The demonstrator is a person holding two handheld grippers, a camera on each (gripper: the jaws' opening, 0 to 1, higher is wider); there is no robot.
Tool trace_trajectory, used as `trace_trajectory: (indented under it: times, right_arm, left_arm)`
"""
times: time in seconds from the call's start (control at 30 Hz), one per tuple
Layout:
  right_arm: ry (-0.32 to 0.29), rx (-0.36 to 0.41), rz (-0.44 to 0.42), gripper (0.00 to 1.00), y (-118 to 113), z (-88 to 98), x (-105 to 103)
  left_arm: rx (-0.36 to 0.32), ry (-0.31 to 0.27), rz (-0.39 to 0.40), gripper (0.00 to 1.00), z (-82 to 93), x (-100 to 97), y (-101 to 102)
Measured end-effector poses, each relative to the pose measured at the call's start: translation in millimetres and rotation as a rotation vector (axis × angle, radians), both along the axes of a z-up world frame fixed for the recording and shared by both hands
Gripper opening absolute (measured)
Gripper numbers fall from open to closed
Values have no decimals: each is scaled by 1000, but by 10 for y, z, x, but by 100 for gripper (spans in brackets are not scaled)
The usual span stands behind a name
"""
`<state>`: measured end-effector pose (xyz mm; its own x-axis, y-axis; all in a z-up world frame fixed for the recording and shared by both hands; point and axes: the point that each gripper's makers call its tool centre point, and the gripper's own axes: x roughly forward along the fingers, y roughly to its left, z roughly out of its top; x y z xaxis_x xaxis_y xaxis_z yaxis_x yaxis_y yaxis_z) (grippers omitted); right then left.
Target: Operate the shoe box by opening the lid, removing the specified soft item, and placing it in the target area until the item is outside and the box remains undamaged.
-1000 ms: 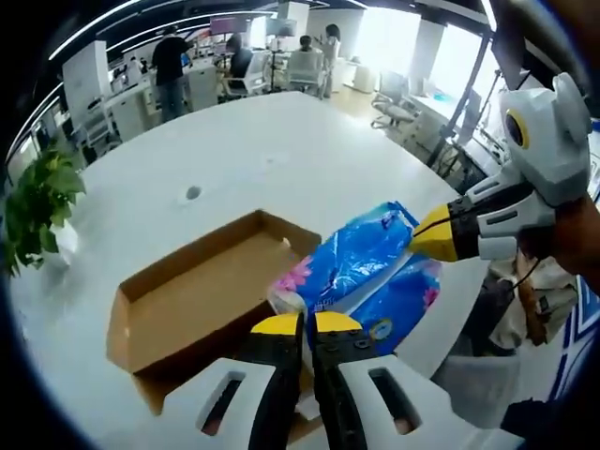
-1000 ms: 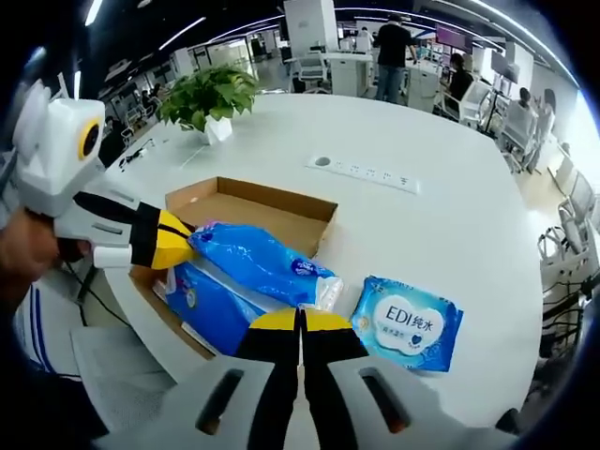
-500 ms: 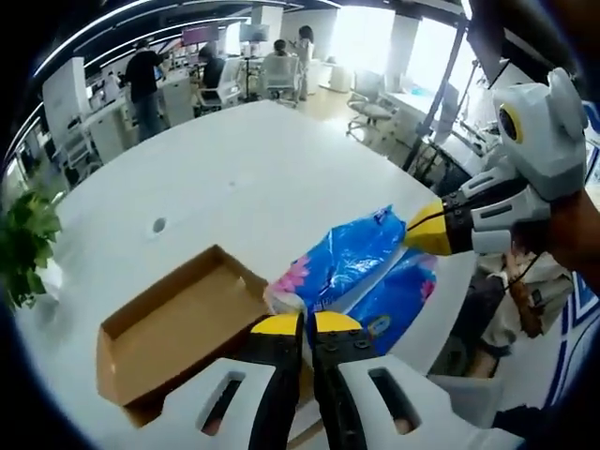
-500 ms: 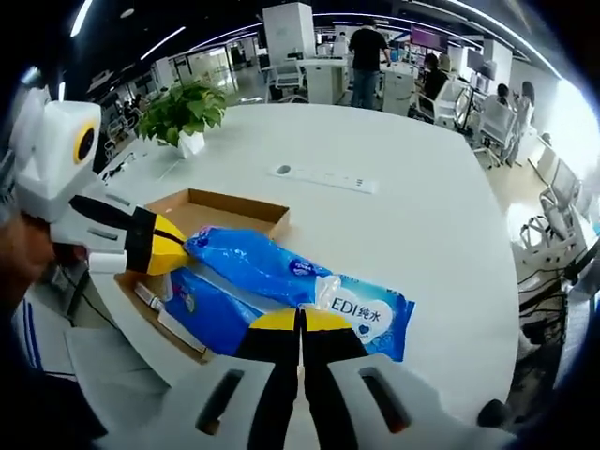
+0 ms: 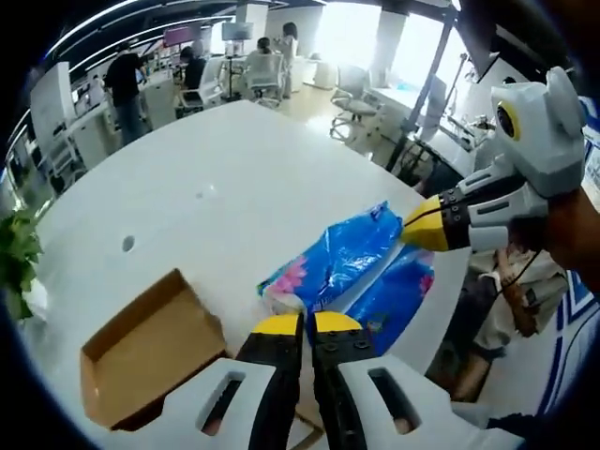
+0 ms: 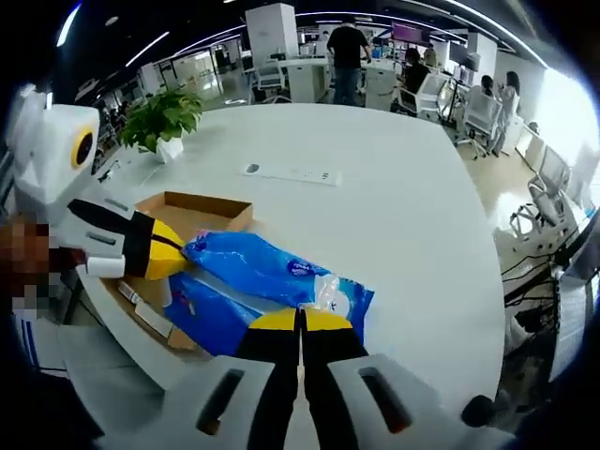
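Carried farther from the open shoe box (image 5: pixel 145 361), the blue tissue pack (image 5: pixel 337 262) hangs over the white surface (image 5: pixel 225 178), your left gripper (image 5: pixel 303 325) and right gripper (image 6: pixel 300 322) each clamping one end.

A broad white counter (image 6: pixel 394 178) is stretching across an open-plan office. A potted plant (image 6: pixel 161 120) is sitting at its far edge, near a recessed power strip (image 6: pixel 289 173). People are standing at desks (image 6: pixel 375 80) behind. Daylight is pouring through windows (image 5: pixel 342 21) beyond swivel chairs (image 5: pixel 352 89), while ceiling strip lights are glowing.
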<state>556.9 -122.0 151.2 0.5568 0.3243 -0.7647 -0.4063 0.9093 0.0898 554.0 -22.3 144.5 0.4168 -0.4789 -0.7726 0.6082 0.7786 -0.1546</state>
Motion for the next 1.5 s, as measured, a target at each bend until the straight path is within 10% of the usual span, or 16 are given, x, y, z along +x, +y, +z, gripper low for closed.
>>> trace_trajectory:
  times: [1.5]
  right_arm:
    - [69, -22, -85, 0, -1807, -635, 419]
  left_arm:
    - [-37, 72, -60, 0, -632, 390, -1768]
